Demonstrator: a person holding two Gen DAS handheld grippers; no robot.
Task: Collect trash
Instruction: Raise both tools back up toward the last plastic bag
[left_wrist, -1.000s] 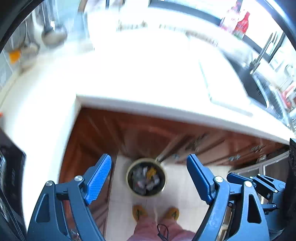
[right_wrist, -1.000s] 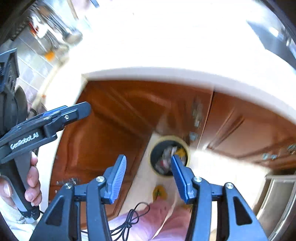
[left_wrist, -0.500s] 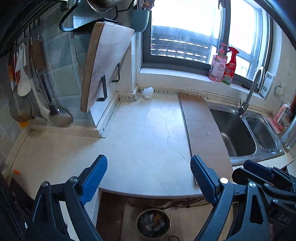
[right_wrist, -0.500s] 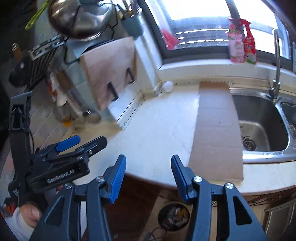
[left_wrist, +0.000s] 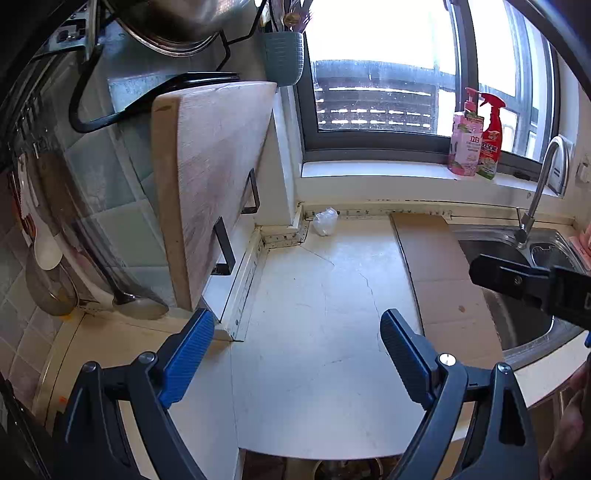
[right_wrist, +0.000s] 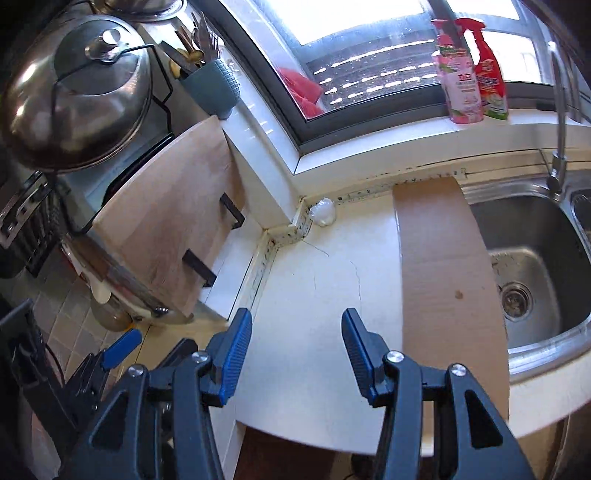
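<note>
A small crumpled white plastic wad (left_wrist: 325, 221) lies at the back of the white counter, in the corner below the window; it also shows in the right wrist view (right_wrist: 323, 216). My left gripper (left_wrist: 295, 343) is open and empty, held above the counter's front part, well short of the wad. My right gripper (right_wrist: 295, 343) is open and empty, also over the front of the counter. The rim of the trash bin (left_wrist: 343, 469) on the floor peeks out below the counter edge.
A flat cardboard sheet (right_wrist: 443, 273) lies beside the steel sink (right_wrist: 532, 266) with its tap (left_wrist: 543, 184). A wooden cutting board (left_wrist: 210, 184) leans in a rack at left, a ladle (left_wrist: 136, 302) hanging below. Two bottles (left_wrist: 476, 140) stand on the windowsill.
Both grippers swung up from looking down at the floor bin to facing the counter and window, and moved closer over the counter. Both stayed open and empty.
</note>
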